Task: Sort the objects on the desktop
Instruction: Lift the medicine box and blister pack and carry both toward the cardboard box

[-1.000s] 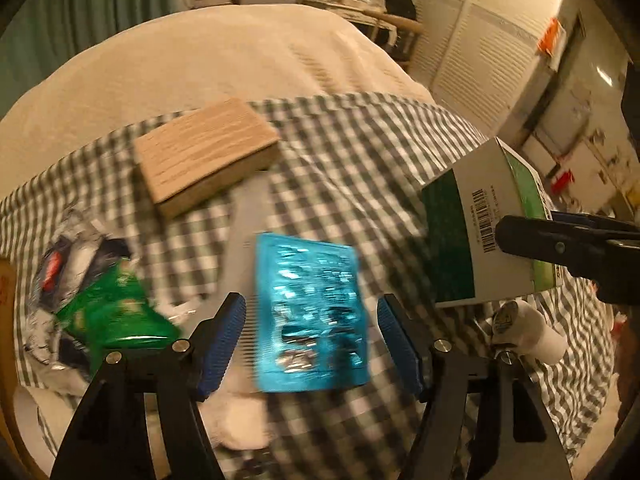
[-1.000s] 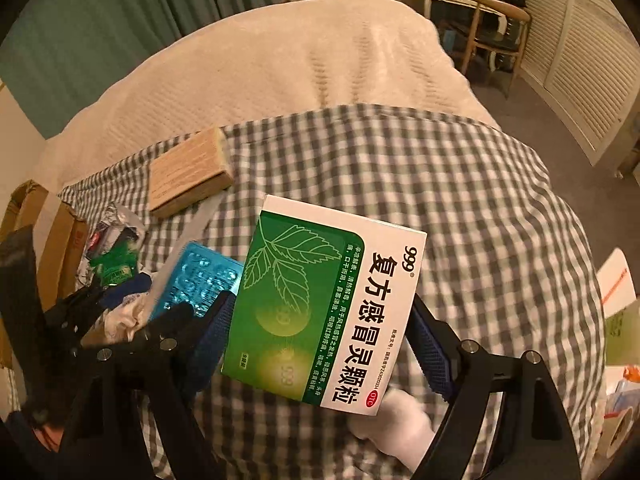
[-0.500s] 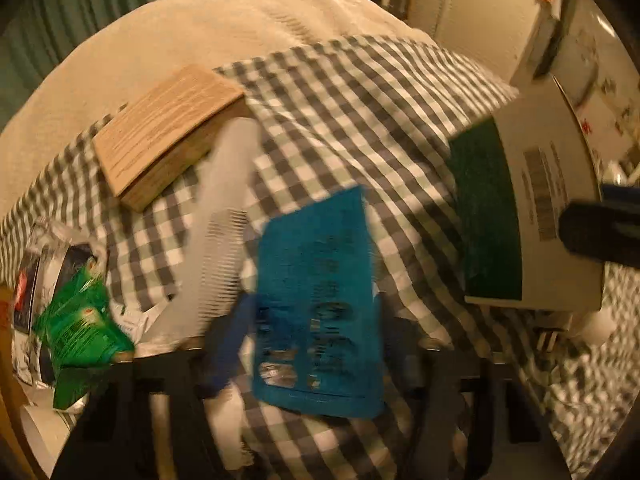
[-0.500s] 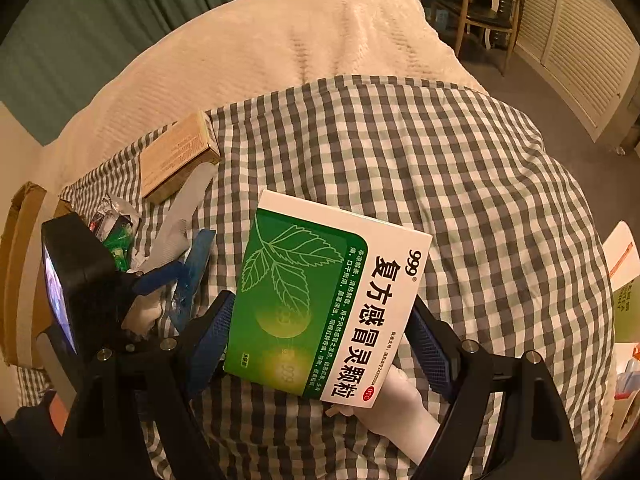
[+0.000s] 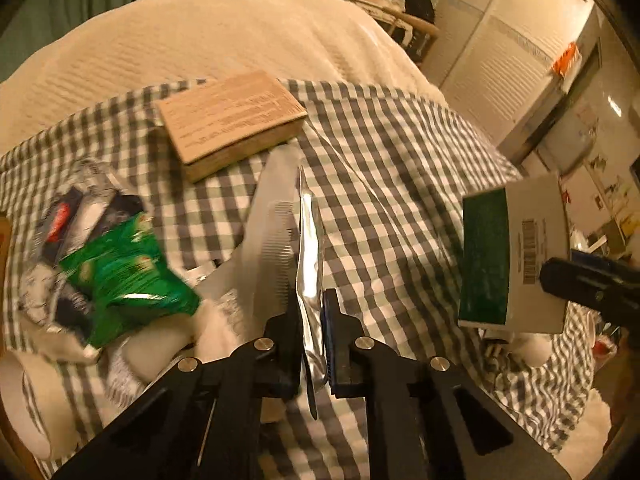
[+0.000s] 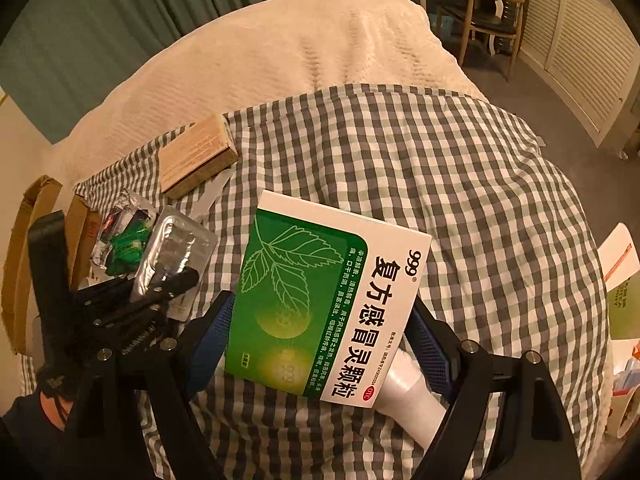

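Blister pack [image 5: 310, 240] stands edge-on, pinched at its lower end by left gripper [image 5: 312, 344], whose jaws have just been closing on it, above checked cloth [image 5: 400, 168] on bed. Risk: thin foil may bend or slip out. Right gripper [image 6: 320, 344] clamps green medicine box [image 6: 320, 300], marked "999" and "OTC"; heavy, could pivot out.

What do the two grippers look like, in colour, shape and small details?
The left gripper and the right gripper look alike: angular black linkage arms that spread in a V, joined by round silver pins. Each finger ends in a flat blue pad with a ribbed face. In the right wrist view the left gripper shows a coiled metal spring on its black body. No cable or sleeve can be seen clearly.
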`<state>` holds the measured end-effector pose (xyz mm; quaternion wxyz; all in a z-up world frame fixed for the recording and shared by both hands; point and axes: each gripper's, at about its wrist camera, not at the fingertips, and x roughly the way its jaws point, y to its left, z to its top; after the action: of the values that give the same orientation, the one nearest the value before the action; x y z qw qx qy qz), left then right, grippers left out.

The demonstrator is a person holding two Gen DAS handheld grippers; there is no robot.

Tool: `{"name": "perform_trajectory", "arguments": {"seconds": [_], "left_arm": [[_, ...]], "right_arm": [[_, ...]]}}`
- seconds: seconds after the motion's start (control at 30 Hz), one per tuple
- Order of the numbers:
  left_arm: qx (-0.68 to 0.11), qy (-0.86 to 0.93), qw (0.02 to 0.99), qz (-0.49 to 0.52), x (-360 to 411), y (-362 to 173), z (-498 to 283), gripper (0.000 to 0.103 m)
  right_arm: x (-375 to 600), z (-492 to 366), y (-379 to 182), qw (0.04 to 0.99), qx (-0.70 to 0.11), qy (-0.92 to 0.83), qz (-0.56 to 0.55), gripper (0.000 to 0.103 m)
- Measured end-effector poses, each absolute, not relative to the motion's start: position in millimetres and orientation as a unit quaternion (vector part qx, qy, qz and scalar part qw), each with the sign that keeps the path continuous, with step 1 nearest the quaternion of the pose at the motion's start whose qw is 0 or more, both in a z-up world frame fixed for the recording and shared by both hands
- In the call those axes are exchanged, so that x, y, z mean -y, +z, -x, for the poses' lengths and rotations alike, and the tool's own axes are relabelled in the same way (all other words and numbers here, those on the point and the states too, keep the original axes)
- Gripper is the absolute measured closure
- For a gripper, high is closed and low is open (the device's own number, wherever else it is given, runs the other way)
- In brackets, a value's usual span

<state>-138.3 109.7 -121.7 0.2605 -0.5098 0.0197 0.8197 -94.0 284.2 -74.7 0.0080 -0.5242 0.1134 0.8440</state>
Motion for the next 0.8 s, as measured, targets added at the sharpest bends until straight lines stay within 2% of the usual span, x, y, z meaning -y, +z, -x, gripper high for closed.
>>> {"name": "perform_trajectory", "arguments": {"seconds": [0.33,0.8], "left_arm": [[0.004,0.833,0.262,0.487,-86,-72,115,0.094],[0.039,0.858,0.237,0.453,-20,4,72,0.094]], "right_arm": [[-264,75,-46,-0.002,-0.099,0.850,0.517,0.021],[-204,38,31,-0.037,-0.077,0.877,0.473,0.021]]}}
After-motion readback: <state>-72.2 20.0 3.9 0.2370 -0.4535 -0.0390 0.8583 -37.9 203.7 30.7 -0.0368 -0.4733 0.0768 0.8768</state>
